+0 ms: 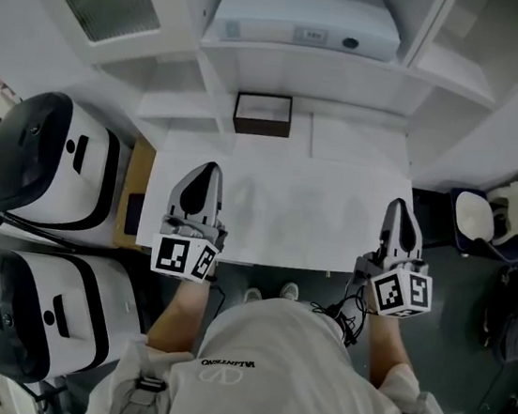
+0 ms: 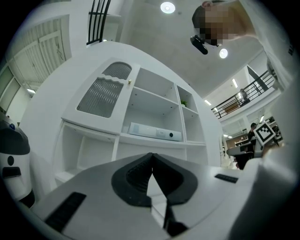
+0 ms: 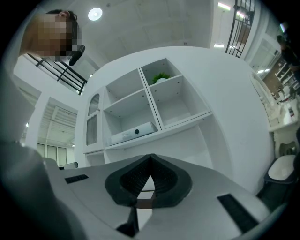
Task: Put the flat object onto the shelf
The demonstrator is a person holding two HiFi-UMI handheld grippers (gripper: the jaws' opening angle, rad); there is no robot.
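Flat object (image 1: 307,23): lying on the shelf (image 1: 307,61), behind the table (image 1: 277,213)
Box (image 1: 263,114): sitting below the shelf, behind the table

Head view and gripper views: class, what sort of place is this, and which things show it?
Probably an indoor lab or showroom: a white shelf unit behind a white table, two bulky white-and-black machines beside it, and a railed upper gallery.
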